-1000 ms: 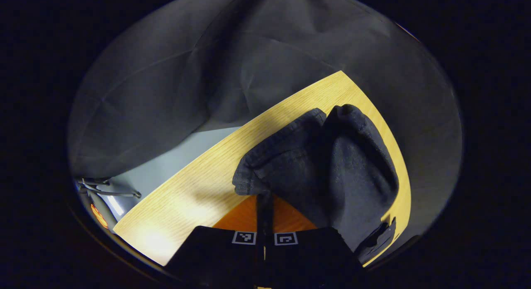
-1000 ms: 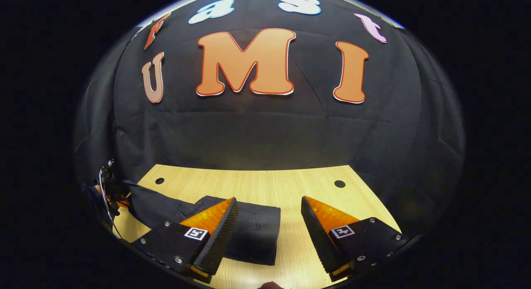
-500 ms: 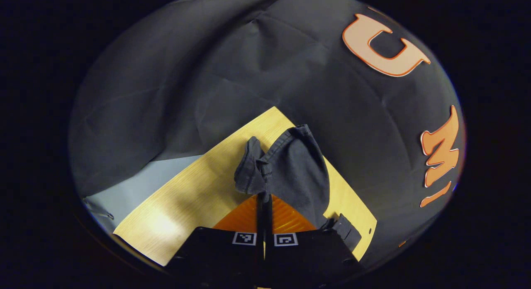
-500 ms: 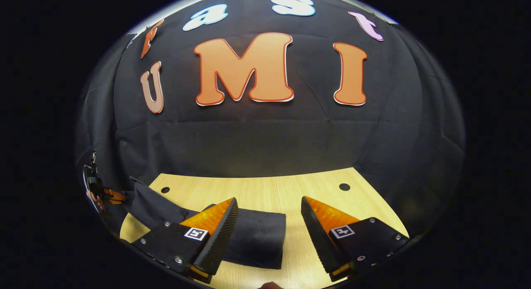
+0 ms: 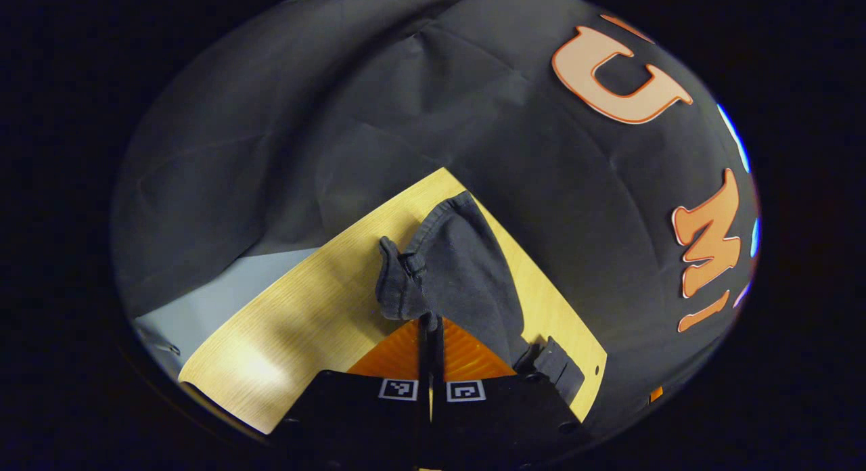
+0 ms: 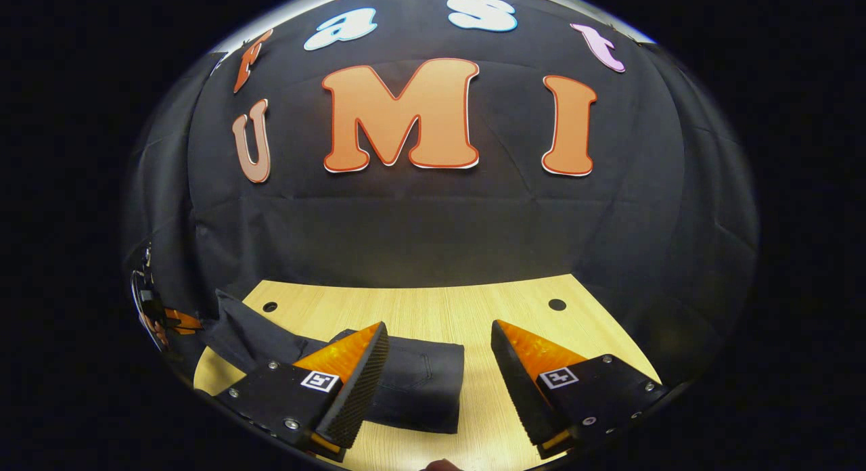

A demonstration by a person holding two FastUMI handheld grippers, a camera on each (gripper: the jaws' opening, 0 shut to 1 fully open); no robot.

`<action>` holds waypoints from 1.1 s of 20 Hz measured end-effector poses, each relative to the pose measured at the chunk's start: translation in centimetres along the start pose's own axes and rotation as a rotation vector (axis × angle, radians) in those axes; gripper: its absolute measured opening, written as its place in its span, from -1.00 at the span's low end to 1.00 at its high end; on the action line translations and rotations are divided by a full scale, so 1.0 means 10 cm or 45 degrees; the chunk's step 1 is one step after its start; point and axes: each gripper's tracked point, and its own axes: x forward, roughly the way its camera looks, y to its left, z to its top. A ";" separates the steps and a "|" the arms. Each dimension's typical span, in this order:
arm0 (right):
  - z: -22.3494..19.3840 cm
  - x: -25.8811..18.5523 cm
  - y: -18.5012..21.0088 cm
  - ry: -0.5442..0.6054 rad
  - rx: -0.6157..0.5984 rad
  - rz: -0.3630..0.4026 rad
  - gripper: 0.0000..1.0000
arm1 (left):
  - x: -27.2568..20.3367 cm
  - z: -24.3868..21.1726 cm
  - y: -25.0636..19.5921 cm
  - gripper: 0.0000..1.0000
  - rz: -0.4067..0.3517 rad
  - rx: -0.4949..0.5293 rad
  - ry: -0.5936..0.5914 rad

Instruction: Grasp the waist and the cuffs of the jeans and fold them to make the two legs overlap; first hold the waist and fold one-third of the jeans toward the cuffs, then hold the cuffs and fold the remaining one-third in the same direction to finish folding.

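In the left gripper view the dark jeans (image 5: 467,268) hang bunched from my left gripper (image 5: 430,322), which is shut on their cuff end above the wooden table (image 5: 304,322). In the right gripper view the jeans (image 6: 423,383) lie folded on the table (image 6: 473,302), and one stretch of cloth rises to the far left, where the left gripper (image 6: 162,319) holds it. My right gripper (image 6: 440,383) hovers open over the folded part's right end with nothing between its fingers; the left finger (image 6: 352,383) covers part of the cloth.
Black cloth walls close off the table's far and side edges. Two small holes (image 6: 557,304) (image 6: 270,306) mark the tabletop's back corners. Grey floor (image 5: 203,308) shows past the table's edge in the left gripper view. Bare wood lies right of the jeans.
My left gripper has lifted and swung with the cuffs, so the cloth now hangs smaller and farther below it. The right gripper has stayed open and almost still.
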 end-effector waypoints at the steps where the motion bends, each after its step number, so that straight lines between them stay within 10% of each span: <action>1: -0.02 -0.01 0.02 0.005 -0.004 -0.002 0.84 | 0.04 -0.04 0.03 -0.98 -0.018 -0.024 0.027; 7: -0.07 -0.07 0.10 0.023 -0.054 0.012 0.84 | 0.33 -0.31 0.44 -0.84 0.123 -0.113 0.186; 8: -0.07 -0.07 0.08 0.027 -0.056 0.006 0.84 | 0.38 -0.33 0.51 -0.34 0.159 -0.130 0.197; 11: -0.07 -0.08 0.00 0.032 -0.055 -0.011 0.84 | 0.57 -0.34 0.65 -0.32 0.217 -0.141 0.226; 13: -0.07 -0.10 -0.05 0.033 -0.057 -0.025 0.84 | 0.66 -0.43 0.65 0.48 0.240 -0.133 0.264; 14: -0.08 -0.10 -0.07 0.035 -0.060 -0.034 0.84 | 0.69 -0.47 0.66 0.51 0.265 -0.127 0.291; 17: -0.12 -0.12 -0.13 0.047 -0.052 -0.051 0.84 | 0.76 -0.46 0.62 0.41 0.239 -0.083 0.284; 20: -0.15 -0.14 -0.16 0.053 -0.055 -0.058 0.84 | 0.76 -0.44 0.54 -0.96 0.224 -0.136 0.248; 22: -0.12 -0.16 -0.17 0.043 -0.058 -0.061 0.84 | 0.71 -0.31 0.44 -0.97 0.158 -0.050 0.163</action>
